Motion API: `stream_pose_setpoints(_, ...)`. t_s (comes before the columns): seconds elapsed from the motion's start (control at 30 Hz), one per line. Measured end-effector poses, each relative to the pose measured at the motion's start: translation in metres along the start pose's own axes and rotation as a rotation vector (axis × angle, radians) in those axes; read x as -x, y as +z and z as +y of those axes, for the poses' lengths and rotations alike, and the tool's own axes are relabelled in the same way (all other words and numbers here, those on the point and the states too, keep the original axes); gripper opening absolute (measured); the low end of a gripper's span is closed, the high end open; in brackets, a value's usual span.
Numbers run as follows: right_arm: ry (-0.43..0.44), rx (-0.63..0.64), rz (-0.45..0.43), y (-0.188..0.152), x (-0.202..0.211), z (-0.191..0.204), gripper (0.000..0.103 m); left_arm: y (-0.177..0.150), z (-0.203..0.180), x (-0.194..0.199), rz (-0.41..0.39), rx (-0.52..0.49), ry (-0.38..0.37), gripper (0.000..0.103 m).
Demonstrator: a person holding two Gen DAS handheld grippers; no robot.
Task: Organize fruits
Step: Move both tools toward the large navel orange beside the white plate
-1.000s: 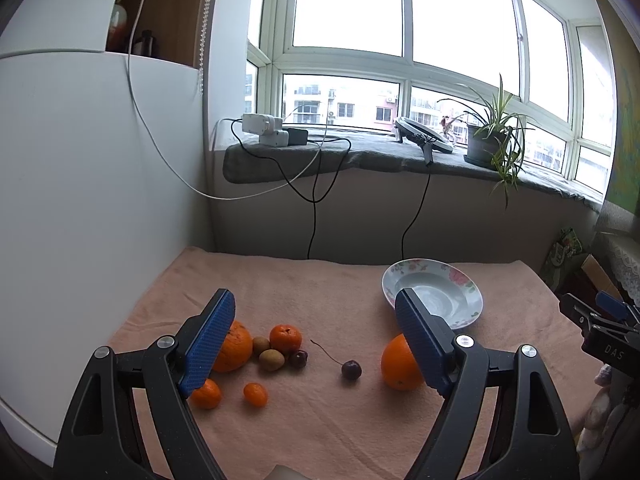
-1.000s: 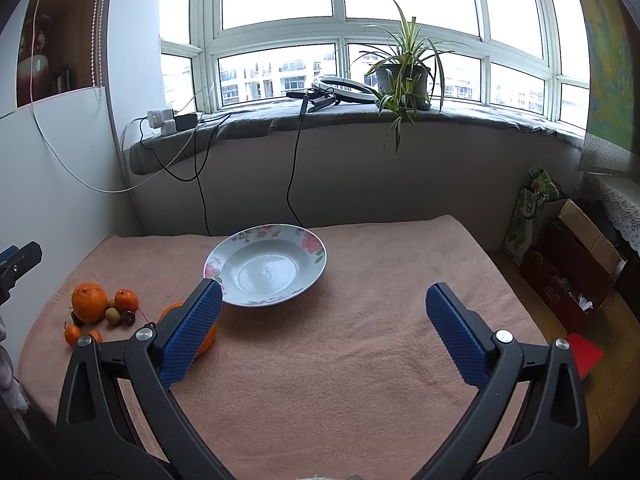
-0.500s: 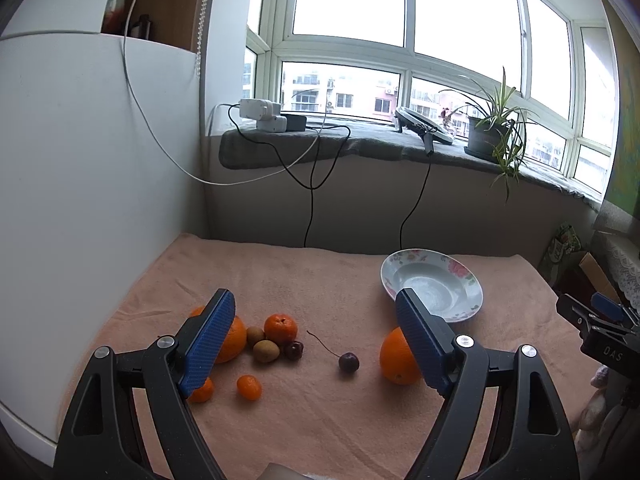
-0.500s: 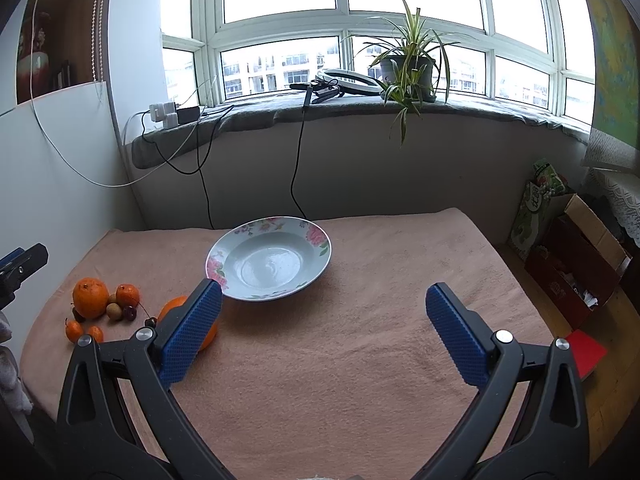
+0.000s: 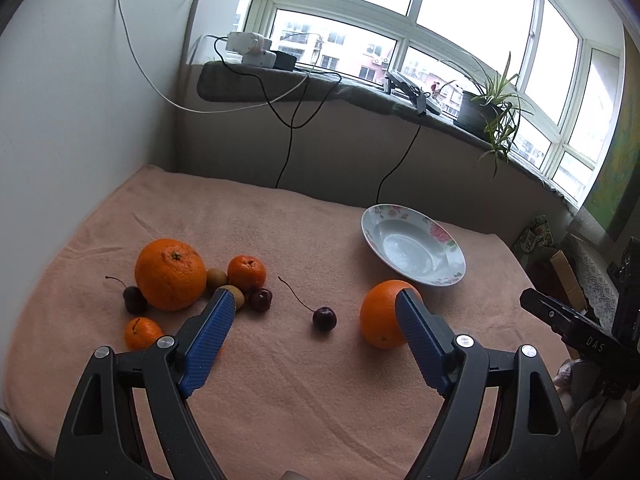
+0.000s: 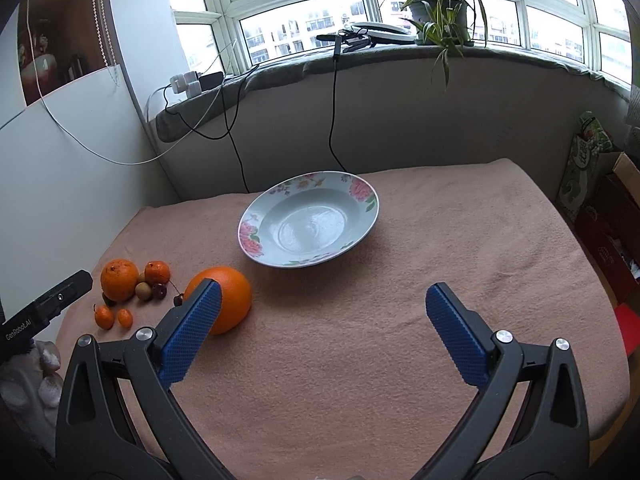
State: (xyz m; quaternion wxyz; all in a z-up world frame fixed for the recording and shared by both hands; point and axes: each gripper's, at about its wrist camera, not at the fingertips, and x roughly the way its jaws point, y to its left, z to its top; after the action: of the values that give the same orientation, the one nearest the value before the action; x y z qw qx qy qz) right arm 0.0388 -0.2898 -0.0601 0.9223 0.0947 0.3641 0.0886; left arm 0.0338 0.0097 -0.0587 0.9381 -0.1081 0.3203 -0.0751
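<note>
A floral plate [image 5: 414,246] [image 6: 308,224] stands empty on the pink towel. A lone orange [image 5: 380,314] [image 6: 226,300] lies in front of it. To its left lie a stemmed cherry [image 5: 324,318], a big orange [image 5: 170,274] [image 6: 119,279], a mandarin [image 5: 247,272], small brown fruits [image 5: 216,277], more cherries [image 5: 260,299] and small tangerines [image 5: 142,333]. My left gripper [image 5: 314,320] is open and empty above the stemmed cherry. My right gripper [image 6: 324,312] is open and empty in front of the plate, its left finger beside the lone orange.
A white wall [image 5: 72,120] borders the towel on the left. A grey ledge [image 6: 360,68] runs behind with cables, a power strip [image 5: 250,46] and a potted plant [image 6: 440,12]. Boxes and bags [image 6: 608,208] stand beyond the table's right edge.
Both grippers have moved forward and down toward the table; the fruits and the plate look nearer. Both stay open. Nothing on the towel has moved.
</note>
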Motion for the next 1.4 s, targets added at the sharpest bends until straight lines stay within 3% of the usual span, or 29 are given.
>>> stream_pose_setpoints(0.4, 0.147, -0.093, 0.162, -0.004, -0.053, 0.005, 0.103, -0.01, -0.005, -0.031, 0.123, 0.02, -0.172, 0.082)
stream_pose_setpoints(0.67, 0.223, -0.19, 0.23, -0.008, -0.083, 0.0, 0.103, -0.009, -0.009, -0.051, 0.165, 0.001, -0.208, 0.081)
stream_pose_setpoints(0.83, 0.282, -0.212, 0.269, -0.008, -0.096, 0.006, 0.089, -0.008, -0.015, -0.062, 0.182, -0.018, -0.245, 0.078)
stream_pose_setpoints(1.07, 0.344, -0.224, 0.298, -0.005, -0.106, 0.017, 0.088, -0.01, -0.024, -0.074, 0.212, -0.077, -0.265, 0.071)
stream_pose_setpoints(1.4, 0.412, -0.223, 0.357, -0.001, -0.12, 0.032, 0.088, -0.018, -0.039, -0.087, 0.239, -0.149, -0.274, 0.071)
